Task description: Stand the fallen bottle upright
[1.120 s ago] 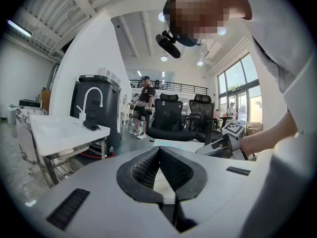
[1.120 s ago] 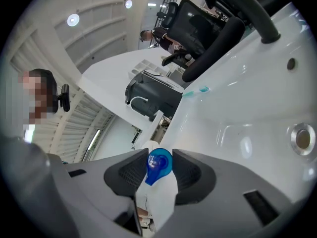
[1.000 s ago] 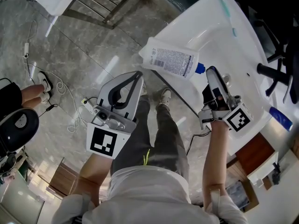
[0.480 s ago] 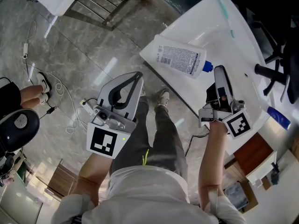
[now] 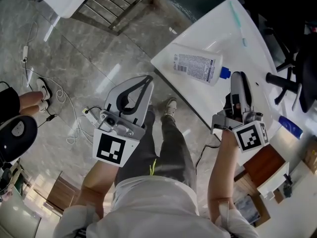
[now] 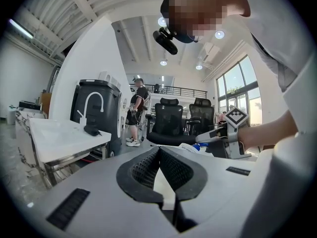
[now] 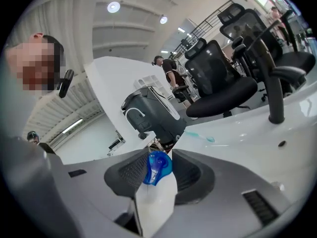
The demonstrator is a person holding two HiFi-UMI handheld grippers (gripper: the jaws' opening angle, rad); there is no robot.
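A white bottle (image 5: 195,67) with a printed label and a blue cap (image 5: 225,73) is at the near corner of the white table (image 5: 247,38), label side up, cap towards my right gripper (image 5: 238,76). In the right gripper view the cap (image 7: 158,166) sits between the fingertips and the white body (image 7: 156,205) fills the gap between the jaws. My right gripper (image 7: 159,155) is shut on the bottle at its cap end. My left gripper (image 5: 147,78) hangs over the floor left of the table, and its tips (image 6: 159,148) meet with nothing held.
A teal toothbrush-like stick (image 5: 237,9) lies at the table's far end. A black chair arm (image 5: 282,78) reaches in from the right. Cables (image 5: 64,108) trail on the marble floor. A second white table over a metal rack (image 5: 114,4) stands at the top left.
The bottle and my right gripper have shifted right together, from overhanging the table's corner to over its top, and the right hand has risen. The left gripper has stayed put.
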